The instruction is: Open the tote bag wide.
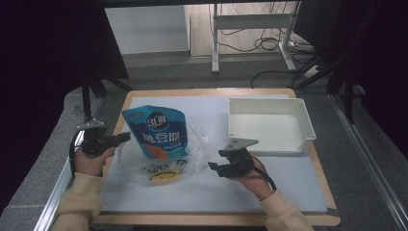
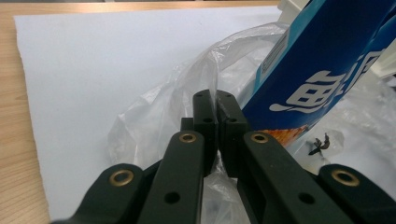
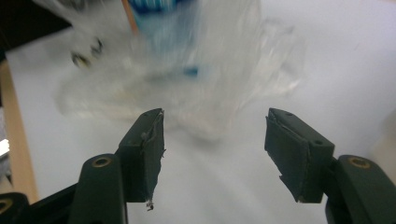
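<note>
Blue pouch [image 1: 155,132] inside clear plastic bag [image 1: 192,154]

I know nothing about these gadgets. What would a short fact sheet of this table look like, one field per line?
Surface: wooden table under a white sheet
Blue pouch: lying partly inside a clear plastic bag
White tray: at the far right, empty
Left gripper: shut on the clear plastic bag's edge
Right gripper: open, holding nothing, aimed at the bag
</note>
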A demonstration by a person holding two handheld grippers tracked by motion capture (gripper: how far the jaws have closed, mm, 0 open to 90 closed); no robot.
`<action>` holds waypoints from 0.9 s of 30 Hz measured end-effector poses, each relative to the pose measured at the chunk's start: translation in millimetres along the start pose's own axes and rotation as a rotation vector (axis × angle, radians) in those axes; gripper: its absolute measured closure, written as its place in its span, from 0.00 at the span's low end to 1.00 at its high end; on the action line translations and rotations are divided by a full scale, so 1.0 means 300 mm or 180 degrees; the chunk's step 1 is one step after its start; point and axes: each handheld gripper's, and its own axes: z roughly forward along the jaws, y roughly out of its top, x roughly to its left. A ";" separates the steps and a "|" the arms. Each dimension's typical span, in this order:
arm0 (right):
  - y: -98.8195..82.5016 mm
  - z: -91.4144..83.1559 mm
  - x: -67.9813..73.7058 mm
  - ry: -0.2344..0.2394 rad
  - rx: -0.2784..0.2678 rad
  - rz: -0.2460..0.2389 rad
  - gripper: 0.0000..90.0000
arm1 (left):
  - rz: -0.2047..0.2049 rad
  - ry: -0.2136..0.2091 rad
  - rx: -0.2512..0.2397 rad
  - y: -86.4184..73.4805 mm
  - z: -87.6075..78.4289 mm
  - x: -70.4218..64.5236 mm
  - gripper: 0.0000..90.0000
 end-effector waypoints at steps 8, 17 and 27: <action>0.149 -0.050 0.006 -0.0014 -0.0353 -0.0088 0.41 | 0.0015 0.0001 -0.0021 0.002 -0.003 -0.008 0.99; 0.246 0.037 0.000 0.0053 -0.0341 -0.0112 0.41 | 0.0027 0.0010 -0.0016 0.000 -0.002 -0.008 0.99; 0.295 0.123 -0.030 0.0086 -0.0253 -0.0097 0.42 | 0.0021 0.0013 -0.0020 -0.002 0.001 -0.008 0.99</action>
